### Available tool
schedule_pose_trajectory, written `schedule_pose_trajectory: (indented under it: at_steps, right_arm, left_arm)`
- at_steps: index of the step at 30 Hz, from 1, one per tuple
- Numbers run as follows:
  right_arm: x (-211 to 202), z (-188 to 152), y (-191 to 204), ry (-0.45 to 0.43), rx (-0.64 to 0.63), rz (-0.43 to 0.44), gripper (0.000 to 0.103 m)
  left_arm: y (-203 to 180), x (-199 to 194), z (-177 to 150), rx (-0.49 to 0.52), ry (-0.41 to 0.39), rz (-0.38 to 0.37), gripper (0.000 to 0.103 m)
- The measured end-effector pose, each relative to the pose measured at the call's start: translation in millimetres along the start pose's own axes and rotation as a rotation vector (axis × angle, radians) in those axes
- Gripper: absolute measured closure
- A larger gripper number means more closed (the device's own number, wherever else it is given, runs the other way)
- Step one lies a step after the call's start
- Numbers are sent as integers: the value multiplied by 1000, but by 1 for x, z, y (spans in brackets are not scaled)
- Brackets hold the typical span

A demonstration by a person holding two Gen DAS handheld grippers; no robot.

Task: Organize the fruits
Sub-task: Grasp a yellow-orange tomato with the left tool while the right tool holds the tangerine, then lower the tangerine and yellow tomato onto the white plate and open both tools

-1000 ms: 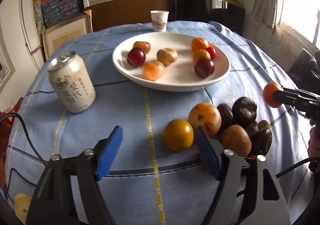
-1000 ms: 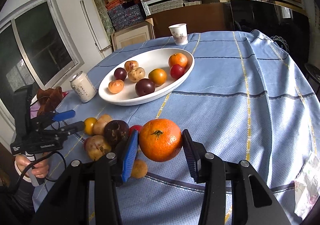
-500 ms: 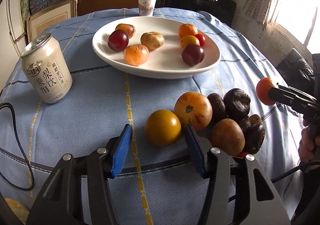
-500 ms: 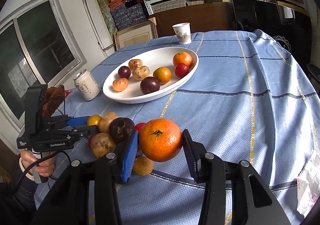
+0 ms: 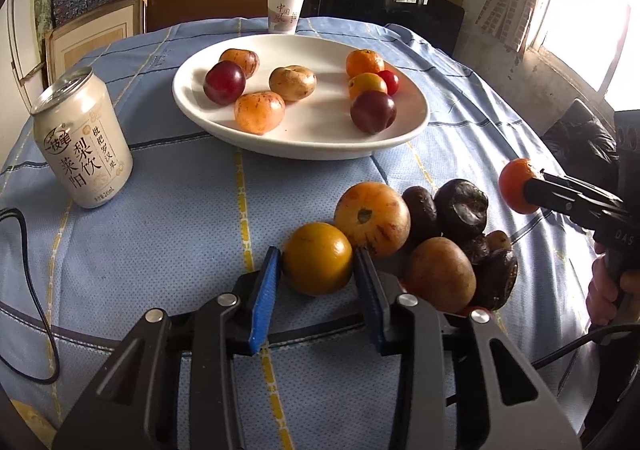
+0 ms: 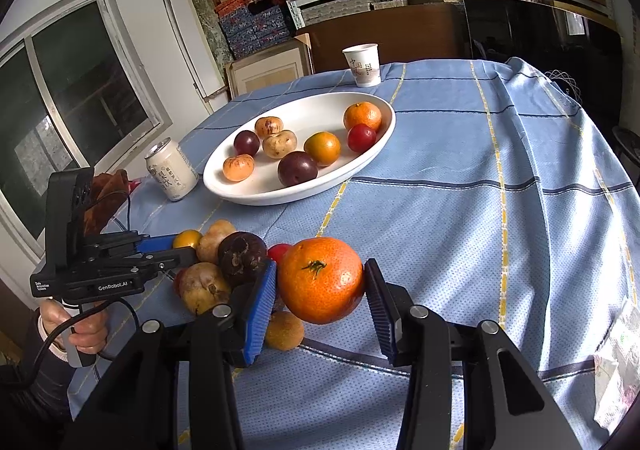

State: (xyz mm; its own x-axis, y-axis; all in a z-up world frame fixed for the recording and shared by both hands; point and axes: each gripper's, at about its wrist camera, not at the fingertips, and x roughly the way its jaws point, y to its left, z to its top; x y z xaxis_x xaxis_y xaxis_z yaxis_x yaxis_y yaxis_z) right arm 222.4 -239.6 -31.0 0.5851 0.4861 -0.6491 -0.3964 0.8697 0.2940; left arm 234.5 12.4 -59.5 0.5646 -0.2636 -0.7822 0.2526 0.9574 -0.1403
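My left gripper (image 5: 316,266) is shut on a yellow-orange round fruit (image 5: 318,264) that rests on the blue tablecloth at the left edge of a fruit pile (image 5: 440,226). My right gripper (image 6: 320,282) is shut on a tangerine (image 6: 321,280) and holds it above the cloth, right of the pile (image 6: 224,266); it shows in the left wrist view (image 5: 516,185) too. A white oval plate (image 5: 320,141) with several fruits lies beyond the pile, also in the right wrist view (image 6: 256,193).
A drink can (image 5: 82,153) stands left of the plate. A paper cup (image 5: 285,13) stands behind the plate. A black cable (image 5: 24,290) runs over the cloth at the left. Shelves and boxes stand behind the table.
My left gripper moved forward and closed its fingers around the yellow-orange fruit. My right gripper has kept the tangerine and barely moved.
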Motion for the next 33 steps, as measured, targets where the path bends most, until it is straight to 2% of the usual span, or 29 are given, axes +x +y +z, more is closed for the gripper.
schedule_pose_trajectory:
  at_steps: [10,13,16,22,27,29,33]
  right_arm:
    - [0,0,-1,2,0,-2,58]
    - [0,0,0,-6,-9,-3,58]
    - [-4,4,3,-37,-24,26,58]
    - [10,39,26,-57,-70,76,58]
    - [45,75,45,-57,-102,84,58]
    - [57,83,50,-52,-107,86,58]
    - [76,93,53,-45,-107,81,57]
  left_arm:
    - [4,-9,-2,-24,-25,21,66]
    - [3,-18,-2,-24,-57,41,66]
    - [4,-34,4,-34,-98,26,66]
    - [5,-46,57,-6,-171,33,66]
    - [11,-25,97,-24,-174,45,66]
    - [13,-16,109,-21,-177,73,66]
    - [17,1,125,-27,-161,74,66]
